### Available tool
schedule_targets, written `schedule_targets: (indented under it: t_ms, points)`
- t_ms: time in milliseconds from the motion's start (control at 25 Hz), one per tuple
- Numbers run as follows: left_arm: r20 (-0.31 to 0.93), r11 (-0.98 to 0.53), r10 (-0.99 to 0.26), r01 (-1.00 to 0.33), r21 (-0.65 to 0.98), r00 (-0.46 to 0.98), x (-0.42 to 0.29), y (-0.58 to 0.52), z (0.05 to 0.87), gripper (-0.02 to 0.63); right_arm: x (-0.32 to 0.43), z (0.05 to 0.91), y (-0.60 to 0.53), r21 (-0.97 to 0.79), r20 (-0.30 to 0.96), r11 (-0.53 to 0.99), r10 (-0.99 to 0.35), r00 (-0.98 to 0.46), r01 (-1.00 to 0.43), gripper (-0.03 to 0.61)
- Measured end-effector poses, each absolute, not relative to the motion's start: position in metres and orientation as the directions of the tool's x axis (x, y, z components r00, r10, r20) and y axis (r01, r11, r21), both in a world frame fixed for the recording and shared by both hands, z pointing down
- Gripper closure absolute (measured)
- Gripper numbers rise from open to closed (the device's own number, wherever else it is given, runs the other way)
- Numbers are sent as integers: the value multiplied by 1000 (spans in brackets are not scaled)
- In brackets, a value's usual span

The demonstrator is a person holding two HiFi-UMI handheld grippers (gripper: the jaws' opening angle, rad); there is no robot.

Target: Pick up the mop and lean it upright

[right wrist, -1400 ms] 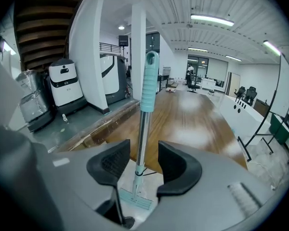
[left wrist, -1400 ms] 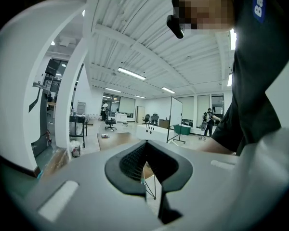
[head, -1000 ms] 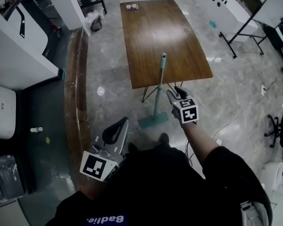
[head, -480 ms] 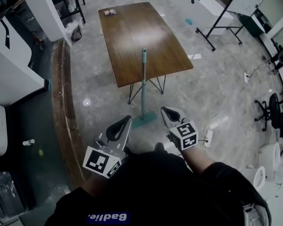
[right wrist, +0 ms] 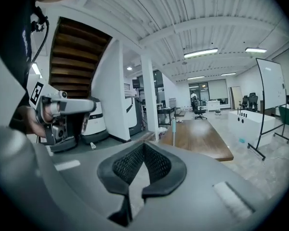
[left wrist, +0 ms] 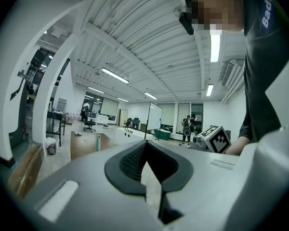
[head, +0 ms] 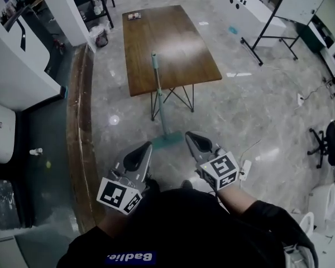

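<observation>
Teal mop (head: pixel 158 82) stands upright, handle leaning on near edge of wooden surface (head: pixel 178 43), mop head on grey floor (head: pixel 257 110) below. We hold left tool (head: pixel 146 146) and right tool (head: pixel 188 135) low, close to our body, side by side, well apart from mop. Both tools: jaws closed together, pads meeting, nothing gripped. Mop stands free of both.
</observation>
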State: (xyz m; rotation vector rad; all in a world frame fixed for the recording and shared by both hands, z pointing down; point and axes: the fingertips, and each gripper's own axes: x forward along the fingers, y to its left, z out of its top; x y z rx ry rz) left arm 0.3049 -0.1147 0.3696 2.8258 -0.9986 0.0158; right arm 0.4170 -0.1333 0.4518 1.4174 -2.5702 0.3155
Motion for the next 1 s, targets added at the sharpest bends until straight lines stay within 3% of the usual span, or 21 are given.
schedule_targets:
  t_ms: [240,480,1000]
  points:
    - [101,-739,-654,-661,130,750,340,-62,370,594,446,439,-82,-167,237,566,-772,-590,-808,575]
    - [79,-760,-633,-638,123,770,344,-32,354,594,426,413,-47,-190,185,595,-760,-624,-781,575]
    - [45,-824,-554,-556,109,831,326,12,345,594,373,384,-2,-94,146,634,-754,-641,-767,575]
